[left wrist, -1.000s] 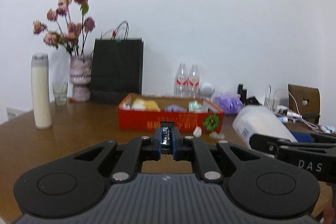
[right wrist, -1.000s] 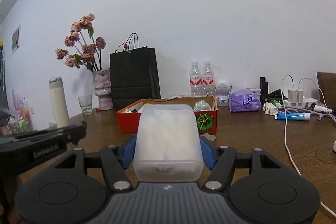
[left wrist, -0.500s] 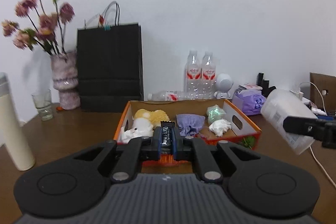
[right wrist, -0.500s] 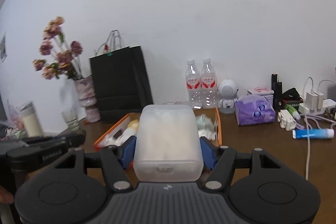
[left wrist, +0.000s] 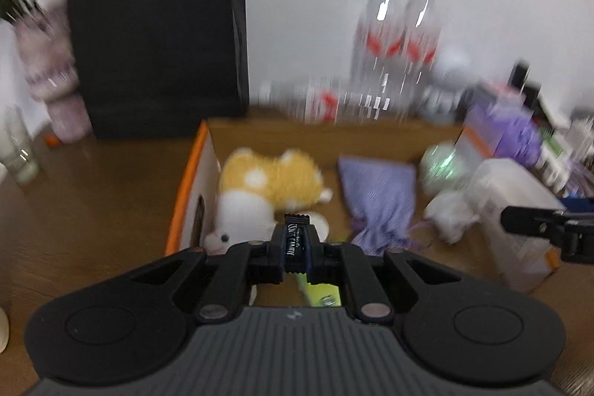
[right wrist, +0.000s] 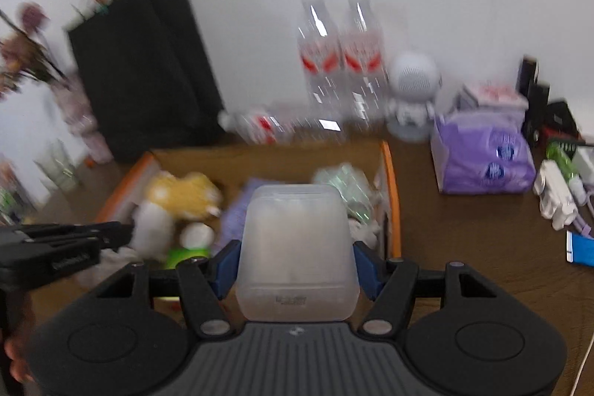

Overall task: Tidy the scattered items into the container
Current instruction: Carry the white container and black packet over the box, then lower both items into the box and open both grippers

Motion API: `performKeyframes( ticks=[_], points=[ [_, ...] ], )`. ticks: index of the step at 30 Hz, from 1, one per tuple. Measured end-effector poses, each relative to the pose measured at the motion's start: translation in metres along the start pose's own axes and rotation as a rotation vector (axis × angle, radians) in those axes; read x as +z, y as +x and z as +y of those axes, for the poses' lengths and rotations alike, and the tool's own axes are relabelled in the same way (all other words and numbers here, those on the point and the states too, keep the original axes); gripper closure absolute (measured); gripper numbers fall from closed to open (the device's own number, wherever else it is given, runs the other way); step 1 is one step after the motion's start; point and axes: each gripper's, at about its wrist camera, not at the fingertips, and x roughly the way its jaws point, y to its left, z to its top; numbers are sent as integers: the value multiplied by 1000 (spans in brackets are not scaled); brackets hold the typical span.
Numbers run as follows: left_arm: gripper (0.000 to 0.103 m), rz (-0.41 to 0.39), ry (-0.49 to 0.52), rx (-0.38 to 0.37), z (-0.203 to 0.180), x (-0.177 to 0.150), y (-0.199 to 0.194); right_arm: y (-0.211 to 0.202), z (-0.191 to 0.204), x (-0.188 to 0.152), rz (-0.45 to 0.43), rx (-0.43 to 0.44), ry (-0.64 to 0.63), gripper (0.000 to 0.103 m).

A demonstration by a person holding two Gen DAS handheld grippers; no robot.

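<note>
Above the box — left hand-held gripper clamps a candy bar; right hand-held gripper grips a tub.

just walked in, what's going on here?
A person is tidying loose items into the orange cardboard box, one handheld tool per hand. The left tool is shut on a small dark candy wrapper; the right tool grips a frosted white plastic container. Both hang above the box, nothing released yet. Inside already: a yellow plush toy, a purple pouch and some other small things. Both views are motion-blurred.
</note>
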Motion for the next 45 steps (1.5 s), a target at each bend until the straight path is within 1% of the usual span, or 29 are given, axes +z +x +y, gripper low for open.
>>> performKeyframes(
  ticks=[2, 4, 7, 10, 12, 15, 16, 17, 18, 19, 20, 21, 24, 25, 26, 27, 29, 33, 37, 40, 42, 45],
  points=[
    [93, 50, 32, -10, 2, 1, 13, 16, -1, 1, 64, -8, 4, 40],
    [93, 86, 60, 4, 1, 0, 22, 28, 0, 1, 111, -14, 3, 40],
    [93, 136, 56, -8, -1, -8, 30, 44, 4, 0, 176, -34, -4, 40],
    [93, 170, 105, -1, -12, -22, 33, 58, 2, 1, 264, -48, 7, 40],
    [93, 197, 94, -6, -15, -26, 36, 63, 4, 4, 298, -90, -16, 40],
    [93, 259, 35, -36, -14, -27, 40, 68, 4, 10, 334, -133, -22, 40],
    [93, 260, 40, -29, -15, -28, 40, 69, 5, 11, 346, -147, -25, 40],
    [91, 237, 49, -8, -17, -28, 38, 70, 4, 12, 354, -156, -20, 37],
    [78, 203, 49, 11, -17, -28, 34, 69, 4, 12, 365, -156, -10, 35],
    [67, 182, 40, 22, -16, -27, 31, 67, 4, 12, 375, -145, 3, 29],
    [48, 176, 23, 21, -13, -25, 28, 65, 4, 12, 383, -136, 13, 28],
    [38, 171, 1, 15, -10, -22, 25, 62, 6, 12, 386, -132, 10, 28],
    [29, 183, -30, -1, -2, -13, 17, 52, 8, 14, 394, -128, 16, 28],
    [29, 184, -42, 1, 0, -10, 14, 50, 7, 15, 401, -123, 27, 26],
    [29, 180, -56, 10, 3, -7, 11, 46, 6, 15, 412, -118, 38, 20],
    [29, 175, -69, 20, 5, -4, 7, 44, 5, 13, 424, -117, 47, 18],
    [28, 174, -71, 22, 6, -1, 0, 44, 5, 8, 451, -113, 49, 18],
    [28, 178, -55, 25, 2, -5, -9, 41, 8, 0, 440, -118, 62, 18],
    [26, 183, -44, 27, -2, -7, -16, 38, 18, -1, 465, -124, 59, 18],
    [23, 175, -38, 24, -7, -5, -25, 32, 22, 3, 450, -134, 44, 18],
    [19, 168, -31, 27, -11, -4, -31, 22, 23, 9, 421, -135, 44, 17],
    [17, 170, -30, 42, -16, -1, -40, 5, 23, 18, 382, -128, 54, 17]
  ],
)
